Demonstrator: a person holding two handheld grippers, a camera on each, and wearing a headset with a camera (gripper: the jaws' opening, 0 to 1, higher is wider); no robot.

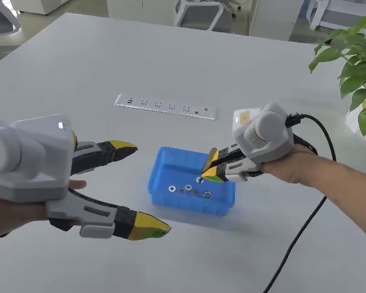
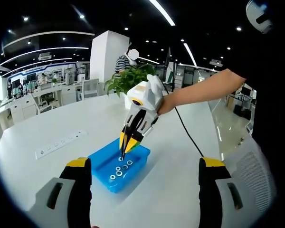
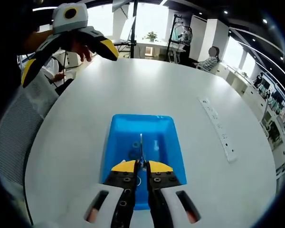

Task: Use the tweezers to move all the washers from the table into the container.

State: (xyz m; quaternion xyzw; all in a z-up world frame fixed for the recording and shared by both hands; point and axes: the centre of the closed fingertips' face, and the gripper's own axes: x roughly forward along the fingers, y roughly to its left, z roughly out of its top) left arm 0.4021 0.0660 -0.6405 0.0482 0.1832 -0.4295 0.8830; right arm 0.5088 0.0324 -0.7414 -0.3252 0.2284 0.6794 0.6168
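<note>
**Bench**: broad, pale surface that carries all the items, as the head view shows.

**Plant**: green leaves at the far right edge of the bench.

**Left tongs**: held above the bench at the near left. The jaws are spread wide with nothing between them. The yellow tips point toward the container, apart from its left wall.

**Power strip**: white, lying flat on the bench beyond the container and well apart from it.

**Container**: shallow blue rectangular tray, upright on the bench near its middle, between the two tongs.

**Right tongs**: reaching in from the right over the container's right half, tips angled downward. The jaws are drawn together and clamped on the tweezers.

**Cable**: black, running from the right tongs across the bench toward the near edge.

**Tweezers**: thin metal pair projecting forward from between the jaws of the right tongs, points down inside the container. Whether the points touch the floor, and whether a washer sits between them, cannot be told.

**Washers**: several small metal rings lying flat on the container floor. They cluster toward its near side, close to the tweezer points.
</note>
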